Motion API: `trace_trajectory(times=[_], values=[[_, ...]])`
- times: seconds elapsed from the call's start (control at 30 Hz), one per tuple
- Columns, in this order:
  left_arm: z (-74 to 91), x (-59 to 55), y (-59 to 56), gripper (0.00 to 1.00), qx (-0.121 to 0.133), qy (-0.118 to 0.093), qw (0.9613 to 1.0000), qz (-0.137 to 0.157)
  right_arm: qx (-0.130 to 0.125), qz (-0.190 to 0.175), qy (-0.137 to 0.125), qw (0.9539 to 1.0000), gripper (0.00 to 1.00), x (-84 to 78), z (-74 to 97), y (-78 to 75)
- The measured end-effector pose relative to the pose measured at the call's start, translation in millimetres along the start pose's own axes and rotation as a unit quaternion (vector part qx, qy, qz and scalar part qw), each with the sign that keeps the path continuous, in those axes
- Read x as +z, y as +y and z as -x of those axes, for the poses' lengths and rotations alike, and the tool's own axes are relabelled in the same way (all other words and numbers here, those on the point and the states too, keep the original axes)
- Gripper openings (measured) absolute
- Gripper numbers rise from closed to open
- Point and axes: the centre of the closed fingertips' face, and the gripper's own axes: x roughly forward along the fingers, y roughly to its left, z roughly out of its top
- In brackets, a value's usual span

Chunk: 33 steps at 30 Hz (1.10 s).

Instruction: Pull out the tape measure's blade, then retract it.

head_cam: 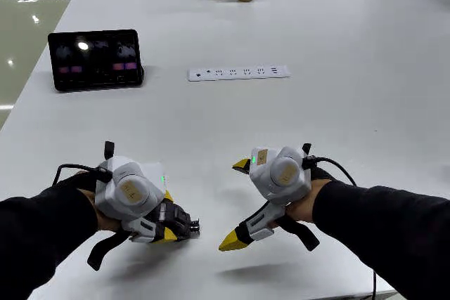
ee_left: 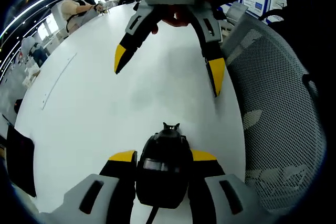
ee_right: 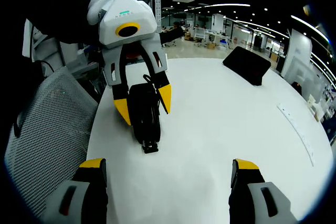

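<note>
Head view, tape measure: the black case (head_cam: 180,223) sits low on the white table (head_cam: 337,89), mostly covered by the jaws around it, so its outline is hard to make out.
Head view, left gripper: (head_cam: 176,230) closed onto the case, held low by a black-sleeved arm and pointing right.
Head view, right gripper: (head_cam: 237,204) jaws spread wide with nothing between them, pointing left; near the other gripper but apart from it.
Head view, far table: tablet (head_cam: 95,59) and power strip (head_cam: 239,72), well apart from both grippers.
Left gripper view, own jaws: the yellow tips press both flanks of the case. The end hook (ee_left: 169,127) sits at its front. The rear of the case is cut off below.
Left gripper view, right side: mesh chair (ee_left: 278,103).
Right gripper view, own jaws: far apart, with bare table between them.
Right gripper view, ahead: the clamped case stands on edge, hook end toward the camera.
</note>
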Motion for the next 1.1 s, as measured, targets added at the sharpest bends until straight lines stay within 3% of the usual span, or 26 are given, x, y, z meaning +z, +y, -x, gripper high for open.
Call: trace_trajectory(times=[0.2, 0.27, 0.3, 0.4, 0.63, 0.7, 0.87, 1.1], values=[[1.0, 0.0, -0.3, 0.32, 0.017, -0.01, 0.9998, -0.006, 0.015, 0.006, 0.01, 0.9998, 0.98, -0.2, -12.9, 7.5], [0.7, 0.4, -0.8, 0.32, 0.02, -0.009, 0.9997, -0.011, 0.031, 0.001, 0.016, 0.9994, 0.86, -0.5, -16.3, 13.8], [0.6, 0.4, -0.8, 0.32, 0.02, -0.006, 0.9997, -0.009, 0.027, 0.0, 0.017, 0.9995, 0.79, 0.6, -20.2, 14.0], [0.1, -0.3, -1.1, 0.32, 0.02, -0.002, 0.9998, -0.008, 0.033, 0.02, 0.018, 0.9991, 0.75, 3.5, -27.4, 19.7], [-0.3, -0.4, -1.4, 0.32, 0.021, -0.002, 0.9998, -0.007, 0.043, 0.058, 0.034, 0.9968, 0.54, 3.3, -44.0, 28.0], [-0.5, -0.5, -1.6, 0.32, 0.021, -0.001, 0.9998, -0.007, 0.046, 0.062, 0.038, 0.9963, 0.48, 2.8, -46.6, 29.0], [-1.1, -1.1, -2.0, 0.32, 0.019, -0.001, 0.9998, -0.007, 0.041, 0.047, 0.043, 0.9971, 0.43, 2.4, -52.2, 24.6], [-1.5, -1.8, -2.6, 0.32, 0.016, 0.0, 0.9999, -0.004, 0.048, 0.074, 0.051, 0.9948, 0.22, 2.7, -58.6, 27.3]])
